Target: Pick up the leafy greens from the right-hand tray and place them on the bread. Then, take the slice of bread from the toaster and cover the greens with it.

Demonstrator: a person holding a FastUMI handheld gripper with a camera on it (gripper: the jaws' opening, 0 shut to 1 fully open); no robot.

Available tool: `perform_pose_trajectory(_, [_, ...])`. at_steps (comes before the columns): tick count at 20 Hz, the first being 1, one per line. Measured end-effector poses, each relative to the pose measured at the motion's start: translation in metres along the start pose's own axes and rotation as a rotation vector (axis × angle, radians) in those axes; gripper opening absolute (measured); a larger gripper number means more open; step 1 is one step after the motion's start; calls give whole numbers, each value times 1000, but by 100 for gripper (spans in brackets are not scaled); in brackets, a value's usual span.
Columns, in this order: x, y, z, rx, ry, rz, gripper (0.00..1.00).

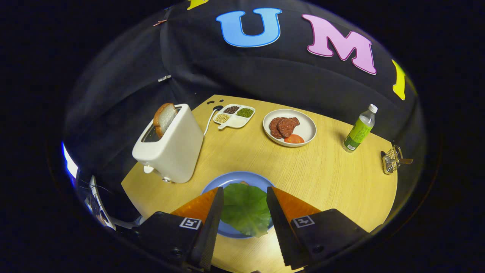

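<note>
A large green leaf (245, 210) lies on a blue plate (231, 179) and covers the bread beneath it; only a sliver of crust (244, 183) peeks out at the leaf's far edge. My gripper (244, 189) hovers over the plate, open, with one orange finger (201, 204) on each side of the leaf. I cannot tell whether the fingers touch the leaf. Beyond the left finger stands a white toaster (172, 149) with a slice of bread (164, 118) sticking up out of its slot.
A white plate (308, 127) with two meat patties (283, 126) and a tomato slice (294, 139) sits beyond the blue plate. A divided dish of beans (234, 115) is behind the toaster. A green bottle (359, 131) and a small wire basket (392, 160) stand at the right.
</note>
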State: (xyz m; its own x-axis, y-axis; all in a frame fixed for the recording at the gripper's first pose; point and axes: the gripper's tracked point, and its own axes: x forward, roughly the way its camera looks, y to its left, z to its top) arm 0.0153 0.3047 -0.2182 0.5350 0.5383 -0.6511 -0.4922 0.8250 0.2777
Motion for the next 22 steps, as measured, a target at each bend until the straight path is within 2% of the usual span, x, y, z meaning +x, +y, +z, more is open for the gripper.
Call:
perform_pose_trajectory(6, [-9, 51, 64, -17, -93, 49, 72])
perform_pose_trajectory(12, [12, 116, 120, -44, -150, 101, 72])
perform_pose_trajectory(17, [53, 166, 136, -58, -124, 128, 72])
perform_pose_trajectory(22, [97, 192, 136, -83, -74, 97, 72])
